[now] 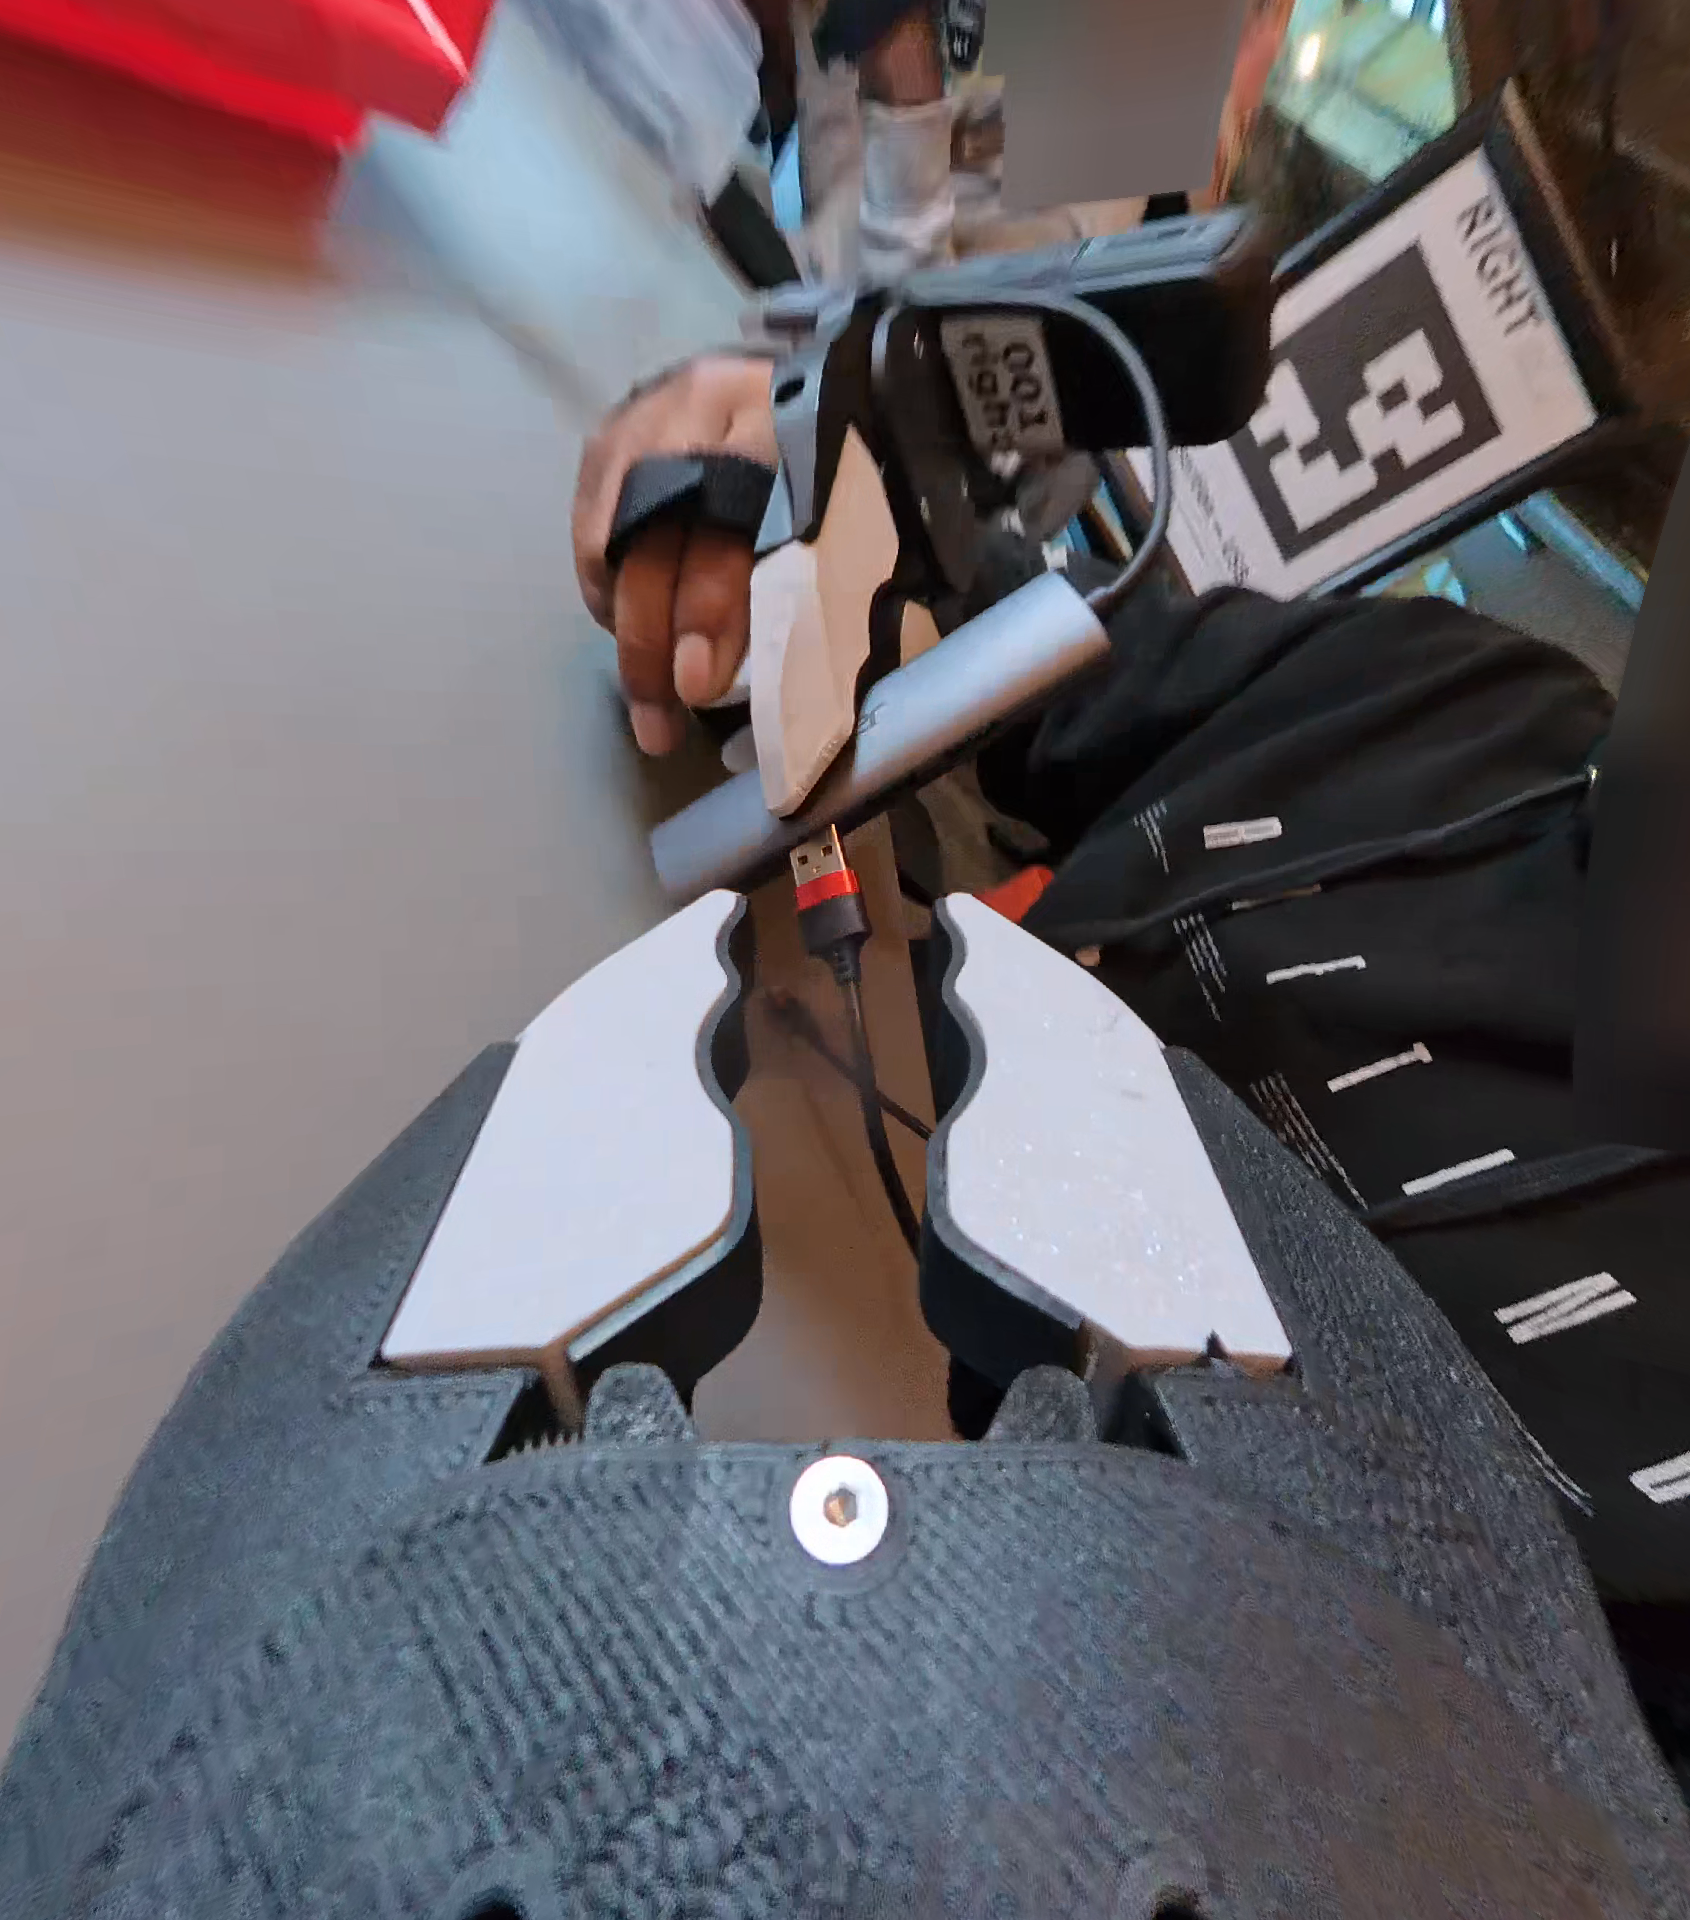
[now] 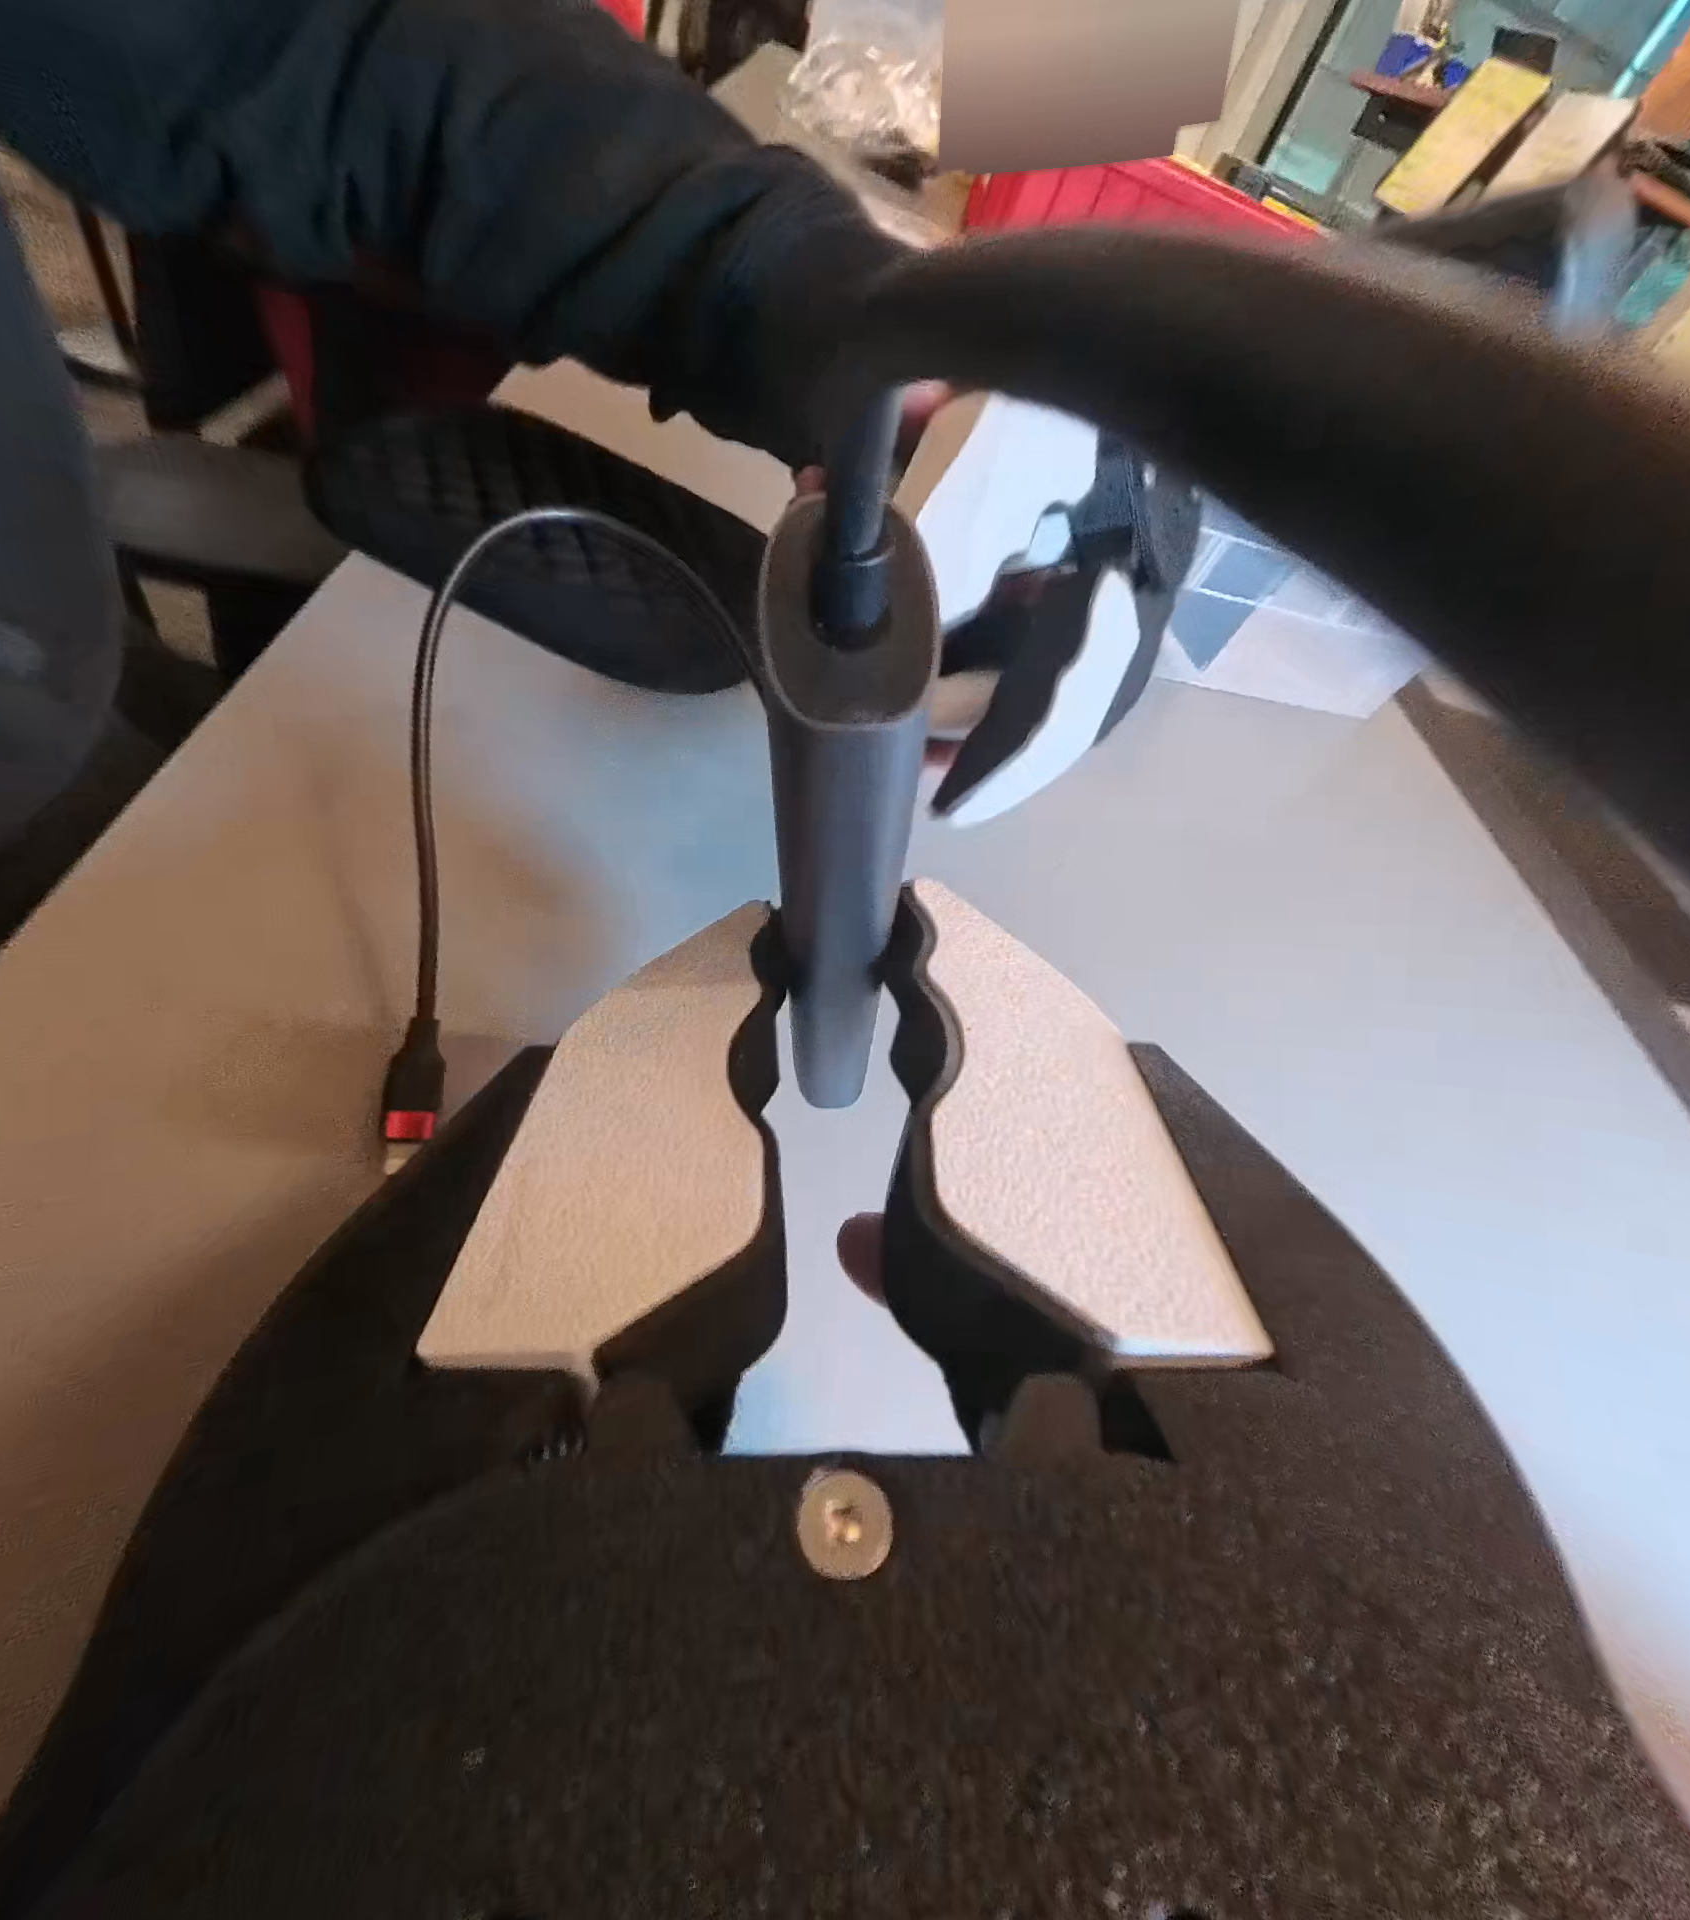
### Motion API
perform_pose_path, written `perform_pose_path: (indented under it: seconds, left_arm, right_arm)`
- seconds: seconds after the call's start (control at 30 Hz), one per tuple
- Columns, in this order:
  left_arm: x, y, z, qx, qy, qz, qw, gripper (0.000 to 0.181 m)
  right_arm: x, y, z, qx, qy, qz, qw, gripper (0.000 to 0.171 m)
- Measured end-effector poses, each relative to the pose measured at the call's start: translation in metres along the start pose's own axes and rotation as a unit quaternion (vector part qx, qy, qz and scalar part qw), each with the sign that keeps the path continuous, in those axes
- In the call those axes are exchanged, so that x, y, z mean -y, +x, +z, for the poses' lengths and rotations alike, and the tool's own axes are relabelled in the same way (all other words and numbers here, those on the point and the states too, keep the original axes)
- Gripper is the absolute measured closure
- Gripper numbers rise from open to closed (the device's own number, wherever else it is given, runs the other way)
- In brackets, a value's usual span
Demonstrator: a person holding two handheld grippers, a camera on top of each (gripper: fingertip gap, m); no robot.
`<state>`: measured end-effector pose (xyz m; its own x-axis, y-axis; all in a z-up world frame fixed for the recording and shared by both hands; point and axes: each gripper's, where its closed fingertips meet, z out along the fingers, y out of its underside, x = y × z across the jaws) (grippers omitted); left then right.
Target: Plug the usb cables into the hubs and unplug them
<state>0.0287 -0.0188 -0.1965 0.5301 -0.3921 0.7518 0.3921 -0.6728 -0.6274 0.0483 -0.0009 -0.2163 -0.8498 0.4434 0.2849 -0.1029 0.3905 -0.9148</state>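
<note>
My right gripper (image 2: 836, 935) is shut on a slim grey USB hub (image 2: 841, 831) and holds it above the white table (image 2: 1236, 1039). The hub's own black cable (image 2: 862, 520) leaves its far end. In the left wrist view the hub (image 1: 986, 655) is pinched in the right gripper (image 1: 805, 769). A braided USB cable with a red-collared plug (image 1: 825, 873) lies loose just below the hub, unplugged. The plug also shows on the table in the right wrist view (image 2: 410, 1112). My left gripper (image 1: 841, 914) is open and empty, its fingertips either side of the cable behind the plug. It also shows beyond the hub (image 2: 986, 800).
A person's hand (image 1: 664, 582) holds the right gripper, which carries a black-and-white marker board (image 1: 1392, 395). Black clothing with white lettering (image 1: 1340, 935) fills the right. A red object (image 1: 145, 83) is far left. A clear plastic box (image 2: 1277, 634) and a black mesh chair (image 2: 529, 540) stand behind the table. One gripper's finger ends stand about 4 cm off the other's.
</note>
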Motion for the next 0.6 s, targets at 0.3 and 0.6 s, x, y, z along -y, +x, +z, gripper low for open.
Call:
perform_pose_path:
  seconds: [0.3, 0.6]
  left_arm:
    - [-0.02, -0.038, -0.024, 0.179, 0.047, 0.19, 0.964, 0.153]
    - [0.043, 0.005, 0.011, 0.2, 0.169, 0.3, 0.917, 0.158]
  right_arm:
    - [0.012, 0.022, -0.012, 0.009, 0.082, 0.148, 0.986, 0.153]
    - [0.024, 0.041, -0.021, 0.001, 0.152, 0.246, 0.957, 0.153]
